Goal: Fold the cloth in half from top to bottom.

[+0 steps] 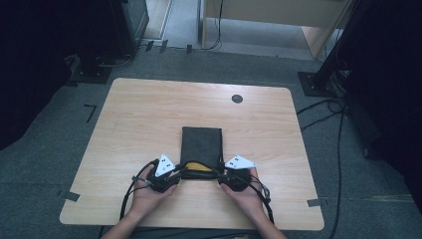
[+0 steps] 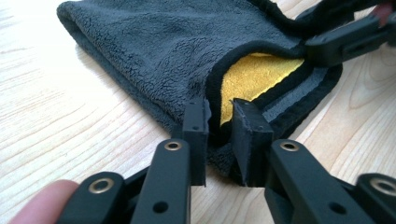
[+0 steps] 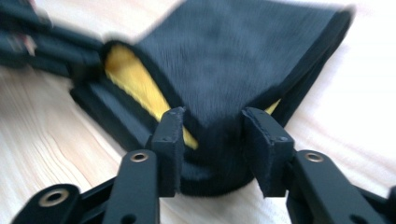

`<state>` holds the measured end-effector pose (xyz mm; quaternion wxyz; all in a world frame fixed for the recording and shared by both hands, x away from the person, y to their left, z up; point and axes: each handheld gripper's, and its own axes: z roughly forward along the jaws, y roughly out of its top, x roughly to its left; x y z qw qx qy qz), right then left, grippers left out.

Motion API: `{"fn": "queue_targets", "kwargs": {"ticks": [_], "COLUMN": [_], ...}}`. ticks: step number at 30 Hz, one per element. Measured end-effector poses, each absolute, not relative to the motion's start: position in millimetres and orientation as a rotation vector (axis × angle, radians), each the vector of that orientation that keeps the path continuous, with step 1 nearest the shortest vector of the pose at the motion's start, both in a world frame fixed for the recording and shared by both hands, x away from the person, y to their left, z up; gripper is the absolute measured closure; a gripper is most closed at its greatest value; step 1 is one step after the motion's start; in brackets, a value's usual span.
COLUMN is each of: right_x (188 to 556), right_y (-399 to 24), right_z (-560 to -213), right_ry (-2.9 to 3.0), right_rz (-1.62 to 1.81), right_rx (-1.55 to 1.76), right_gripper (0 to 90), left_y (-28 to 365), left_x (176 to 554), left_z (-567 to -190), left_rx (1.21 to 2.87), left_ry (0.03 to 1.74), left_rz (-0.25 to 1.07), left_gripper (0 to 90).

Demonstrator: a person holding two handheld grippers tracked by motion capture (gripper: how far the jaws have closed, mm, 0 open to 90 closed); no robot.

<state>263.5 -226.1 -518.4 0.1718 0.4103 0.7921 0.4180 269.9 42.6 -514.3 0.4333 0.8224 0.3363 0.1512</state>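
While the folded dark grey cloth lies flat at the table's centre, its yellow lining shows at the six o'clock edge. My left gripper pinches the top layer's hem at seven o'clock; my right gripper straddles the five o'clock corner, whether clamped I cannot tell. Both hands rest low, wrists angled inward.

1. A light wooden table with rounded corners stands on grey carpet.
2. A small dark round cap sits near the table's far edge.
3. Black cables trail over the floor at the right.
4. A pale wooden cabinet stands beyond the table.
5. The room's sides lie in deep shadow.
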Motion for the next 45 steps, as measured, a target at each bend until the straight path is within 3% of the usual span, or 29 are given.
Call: {"fn": "queue_targets", "kwargs": {"ticks": [5, 13, 22, 30, 40, 45], "right_x": [265, 264, 267, 265, 272, 273], "right_y": [-225, -225, -237, -240, -230, -224], "right_z": [-521, -516, -510, -507, -518, -521], "right_ry": [2.27, 2.256, 2.225, 2.21, 2.151, 2.167], "right_rz": [1.163, 1.186, 1.303, 1.365, 1.292, 1.238], "right_rx": [1.139, 1.142, 1.243, 1.285, 1.374, 1.34], "right_gripper": [62.3, 84.9, 87.0, 85.4, 62.8, 61.8], "left_y": [44, 43, 45, 47, 47, 47], "left_x": [270, 269, 268, 267, 270, 269], "left_z": [-515, -514, -511, -509, -514, -514], "left_rx": [2.058, 2.057, 2.041, 2.034, 2.046, 2.046], "left_ry": [0.846, 0.84, 0.832, 0.835, 0.857, 0.856], "left_rz": [0.37, 0.38, 0.367, 0.336, 0.318, 0.317], "left_gripper": [82.3, 86.7, 88.8, 89.0, 88.7, 88.6]}}
